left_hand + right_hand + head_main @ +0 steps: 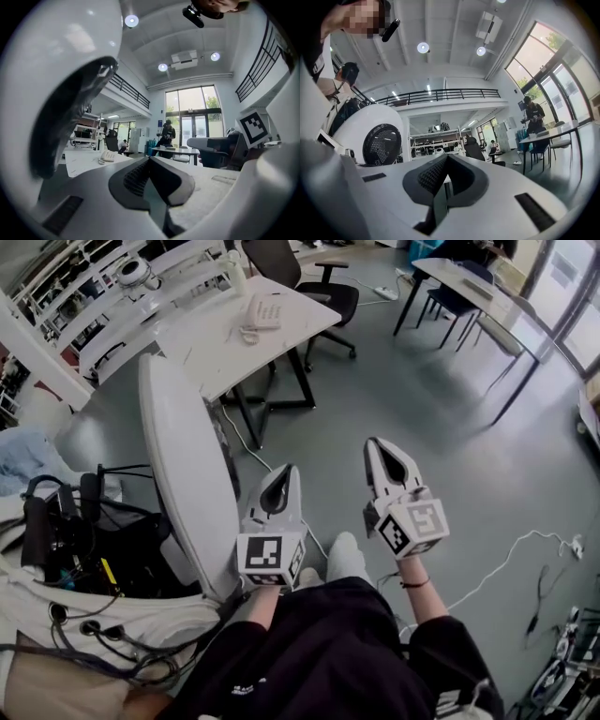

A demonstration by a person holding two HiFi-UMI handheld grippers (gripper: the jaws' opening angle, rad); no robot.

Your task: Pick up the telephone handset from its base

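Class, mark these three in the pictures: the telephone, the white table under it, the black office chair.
telephone (263,310): head view, middle of its body.
white table (211,348): head view, bare tabletop.
black office chair (274,259): head view, backrest.

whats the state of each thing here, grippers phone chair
left gripper, shut, empty
right gripper, shut, empty
telephone, lying on the white table, untouched, far from both grippers
office chair, upright, unoccupied, behind the table
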